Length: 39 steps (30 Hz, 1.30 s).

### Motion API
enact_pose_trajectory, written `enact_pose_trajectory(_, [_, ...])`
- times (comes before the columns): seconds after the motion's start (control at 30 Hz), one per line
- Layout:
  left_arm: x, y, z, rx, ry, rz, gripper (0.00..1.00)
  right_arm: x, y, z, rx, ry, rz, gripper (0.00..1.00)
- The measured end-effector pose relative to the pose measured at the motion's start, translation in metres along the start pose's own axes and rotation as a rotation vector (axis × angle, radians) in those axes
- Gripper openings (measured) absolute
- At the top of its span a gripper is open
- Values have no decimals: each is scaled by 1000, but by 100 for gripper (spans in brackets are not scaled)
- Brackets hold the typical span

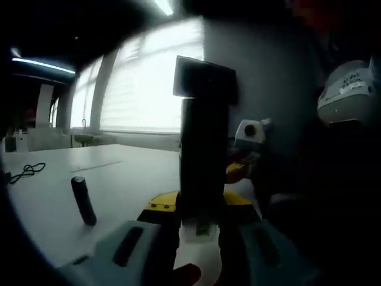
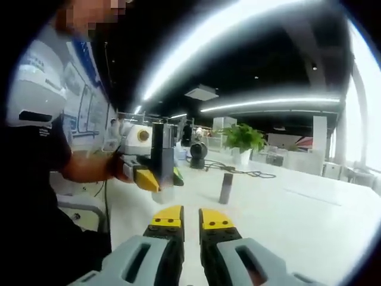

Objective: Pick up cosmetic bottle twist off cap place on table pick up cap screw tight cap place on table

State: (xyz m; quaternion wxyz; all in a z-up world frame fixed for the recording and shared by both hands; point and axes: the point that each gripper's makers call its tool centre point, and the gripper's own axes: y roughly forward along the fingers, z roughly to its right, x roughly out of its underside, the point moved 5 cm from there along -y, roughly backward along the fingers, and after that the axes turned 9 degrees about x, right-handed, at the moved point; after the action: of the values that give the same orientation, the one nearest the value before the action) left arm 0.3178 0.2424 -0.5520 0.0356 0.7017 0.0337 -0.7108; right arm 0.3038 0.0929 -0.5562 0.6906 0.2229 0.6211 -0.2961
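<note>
L gripper [image 1: 199, 229] clamped on tall dark square cosmetic bottle [image 1: 202, 158], held upright above white table [image 1: 119, 173] | R gripper [image 2: 191, 223] jaws near shut, empty | small dark cylindrical cap [image 2: 226, 187] standing on table, apart | we'd keep bottle steady, open R wider, take cap square.

Left tongs [image 1: 199, 217] clamped, right tongs [image 2: 191, 219] closed, empty.

Smooth white table [image 2: 309, 214], matt dark bottle [image 1: 203, 155]
</note>
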Motion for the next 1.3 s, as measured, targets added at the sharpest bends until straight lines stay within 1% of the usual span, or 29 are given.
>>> enact_pose_trajectory(0.03, [0, 0, 1, 1, 2, 2, 14, 0, 1, -1, -11, 1, 0, 4])
enact_pose_trajectory(0.07, [-1, 1, 3, 22, 9, 3, 14, -1, 3, -3, -24, 3, 0, 4])
enact_pose_trajectory(0.13, [-1, 1, 5, 37, 1, 5, 14, -3, 4, -4, -34, 0, 2, 4])
enact_pose_trajectory(0.3, [6, 3, 6, 54, -1, -19, 14, -6, 3, -7, -54, 11, 14, 4])
enact_pose_trajectory(0.43, [6, 6, 9, 78, 3, -28, 14, -7, 1, -7, -63, 21, 18, 4])
enact_pose_trajectory(0.57, [5, 8, 10, 89, 13, -35, 14, -10, -1, -7, -69, 37, 33, 5])
enact_pose_trajectory(0.67, [4, 8, 10, 91, 13, -33, 14, -16, 0, -8, -76, 41, 52, 7])
enact_pose_trajectory(0.8, [7, 8, 10, 96, 16, -43, 14, -23, 1, -12, -103, 60, 69, 9])
enact_pose_trajectory(0.97, [8, 7, 12, 101, 11, -47, 14, -33, 3, -18, -149, 118, 95, 13])
enact_pose_trajectory(1.03, [8, 8, 12, 101, 9, -49, 14, -38, 6, -20, -153, 127, 97, 16])
enact_pose_trajectory(1.1, [9, 8, 12, 100, 10, -52, 14, -42, 7, -24, -161, 114, 99, 20])
enact_pose_trajectory(1.17, [10, 9, 14, 108, 13, -53, 14, -48, 7, -29, -190, 131, 124, 21])
enact_pose_trajectory(1.3, [10, 10, 20, 136, 27, -61, 14, -56, 9, -33, -232, 157, 147, 21])
